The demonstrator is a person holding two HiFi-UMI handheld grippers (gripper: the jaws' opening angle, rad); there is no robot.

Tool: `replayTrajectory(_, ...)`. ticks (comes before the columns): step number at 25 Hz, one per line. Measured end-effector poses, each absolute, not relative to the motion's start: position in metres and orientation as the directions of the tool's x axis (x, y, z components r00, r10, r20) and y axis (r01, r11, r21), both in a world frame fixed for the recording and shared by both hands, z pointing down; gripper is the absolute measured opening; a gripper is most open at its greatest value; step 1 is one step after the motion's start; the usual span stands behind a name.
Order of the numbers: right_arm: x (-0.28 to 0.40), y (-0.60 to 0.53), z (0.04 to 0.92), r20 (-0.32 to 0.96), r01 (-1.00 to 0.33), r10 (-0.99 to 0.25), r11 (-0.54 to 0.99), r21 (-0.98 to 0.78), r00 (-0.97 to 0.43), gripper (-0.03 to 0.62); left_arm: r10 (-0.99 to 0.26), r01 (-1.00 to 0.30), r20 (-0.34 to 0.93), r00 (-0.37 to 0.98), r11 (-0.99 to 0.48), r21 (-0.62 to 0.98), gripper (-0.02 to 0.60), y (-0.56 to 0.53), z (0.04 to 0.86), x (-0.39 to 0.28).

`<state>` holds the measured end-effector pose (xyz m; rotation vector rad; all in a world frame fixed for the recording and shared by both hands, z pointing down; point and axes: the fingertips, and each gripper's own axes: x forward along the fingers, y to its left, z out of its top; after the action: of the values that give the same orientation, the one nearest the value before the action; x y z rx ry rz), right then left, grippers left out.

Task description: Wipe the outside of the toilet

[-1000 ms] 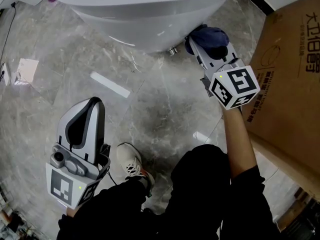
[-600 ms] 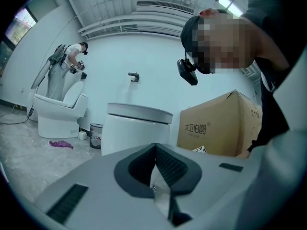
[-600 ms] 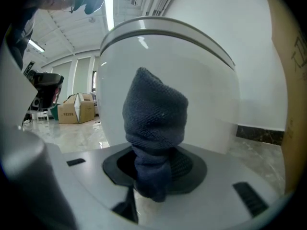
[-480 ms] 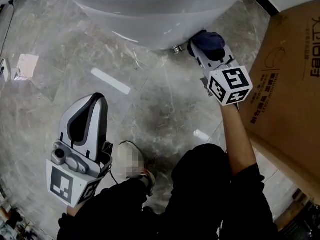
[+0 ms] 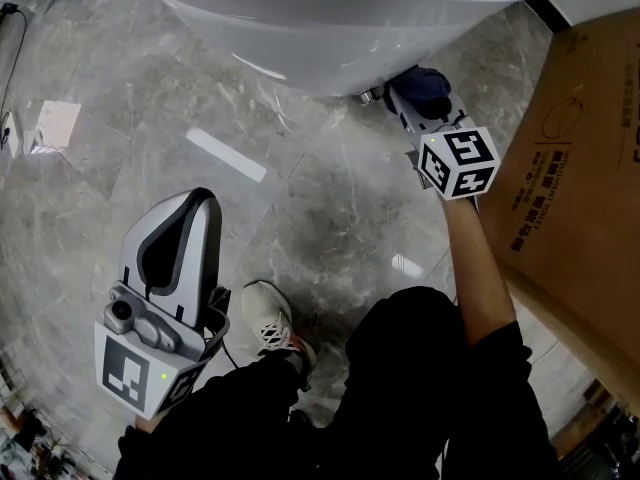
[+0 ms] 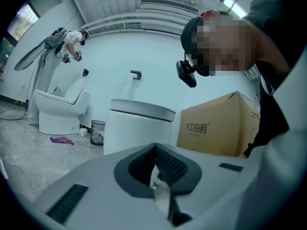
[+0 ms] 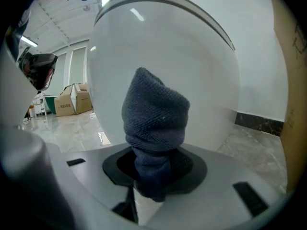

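Observation:
The white toilet [image 5: 330,28] fills the top of the head view, and its rounded side [image 7: 163,56] looms close in the right gripper view. My right gripper [image 5: 415,103] is shut on a dark blue cloth [image 5: 425,86], held against the lower right side of the bowl near the floor. The cloth [image 7: 153,123] sticks up in a bunch from between the jaws. My left gripper [image 5: 180,228] hangs low at the left over the marble floor, away from the toilet, shut with nothing in it. In the left gripper view the gripper [image 6: 156,176] points at the toilet tank [image 6: 139,123].
A large cardboard box [image 5: 580,168] stands close on the right, beside my right arm. A small metal fitting [image 5: 367,95] sits at the toilet's base. My shoe [image 5: 270,328] is on the grey marble floor [image 5: 150,118]. Another toilet [image 6: 60,109] and a bin [image 6: 97,131] stand farther off.
My right gripper with the cloth has moved up and slightly right along the toilet's lower side. The left gripper has stayed where it was.

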<state>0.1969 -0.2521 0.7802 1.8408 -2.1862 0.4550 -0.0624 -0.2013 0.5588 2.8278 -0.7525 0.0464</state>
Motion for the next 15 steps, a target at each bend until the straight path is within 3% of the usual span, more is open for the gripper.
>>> replayTrajectory(15, 0.201, -0.261, 0.843, 0.495, -0.987, -0.854, 0.124, -0.106, -0.161, 0.121, -0.499, -0.512, 0.112, 0.859, -0.834, 0.205, 0.011, -0.209, 0.563, -0.072)
